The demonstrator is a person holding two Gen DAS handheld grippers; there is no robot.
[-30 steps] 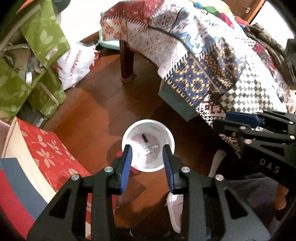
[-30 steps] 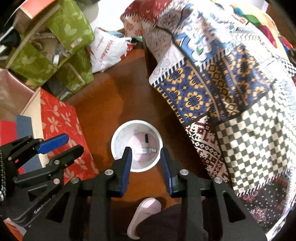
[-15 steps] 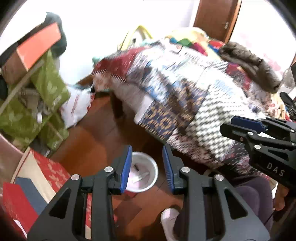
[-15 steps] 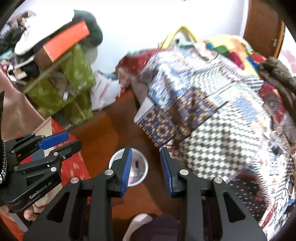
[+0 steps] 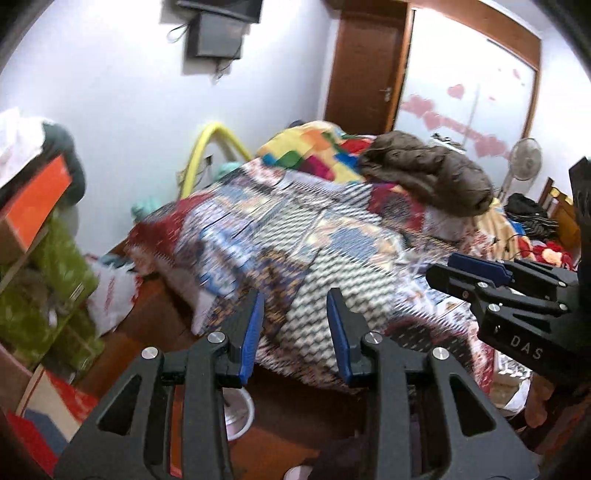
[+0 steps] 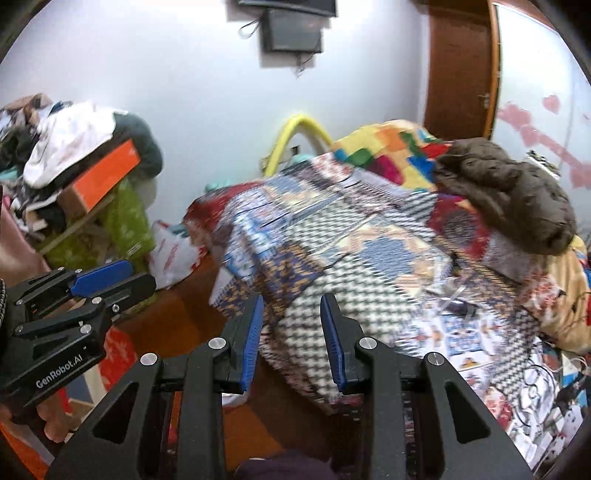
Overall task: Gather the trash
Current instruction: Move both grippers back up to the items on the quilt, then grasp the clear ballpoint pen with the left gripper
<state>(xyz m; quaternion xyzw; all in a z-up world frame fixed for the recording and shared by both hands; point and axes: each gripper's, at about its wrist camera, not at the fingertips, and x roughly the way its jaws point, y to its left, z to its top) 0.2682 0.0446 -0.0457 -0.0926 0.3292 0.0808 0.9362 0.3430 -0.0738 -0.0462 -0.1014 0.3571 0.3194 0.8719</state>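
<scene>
Left wrist view: left gripper [image 5: 293, 314] spread wide, nothing between the blue pads, aimed at a quilt [image 5: 314, 251] of blurred checks and patchwork draped over a bed. Low and near, just under the left finger, on the wooden floor [image 5: 155, 325]: white round bin [image 5: 242, 415], only part of the rim and pale inside showing; contents too hidden to tell. Right gripper [image 5: 476, 273] at the right edge, seen side-on, jaws parted with nothing between.

Right wrist view: right gripper [image 6: 291, 317] likewise parted and empty, pointing at the quilt's near corner. Sliver of the white bin [image 6: 234, 398] peeking below the left finger, mostly covered. Left gripper [image 6: 122, 278] at the left edge, open and empty too.

Far on the bed: lumpy brown fleece bundle [image 6: 509, 192] beside bright colour-block bedding [image 6: 391, 155]. Left of the bed: white plastic bag [image 6: 171, 254] with red print on the floor, green leaf-patterned boxes [image 6: 125, 221], an orange-sided carton [image 6: 103, 177] topped with heaped clothes. Curved yellow tube [image 6: 295, 129] against the pale wall; dark screen [image 6: 291, 26] mounted high.
</scene>
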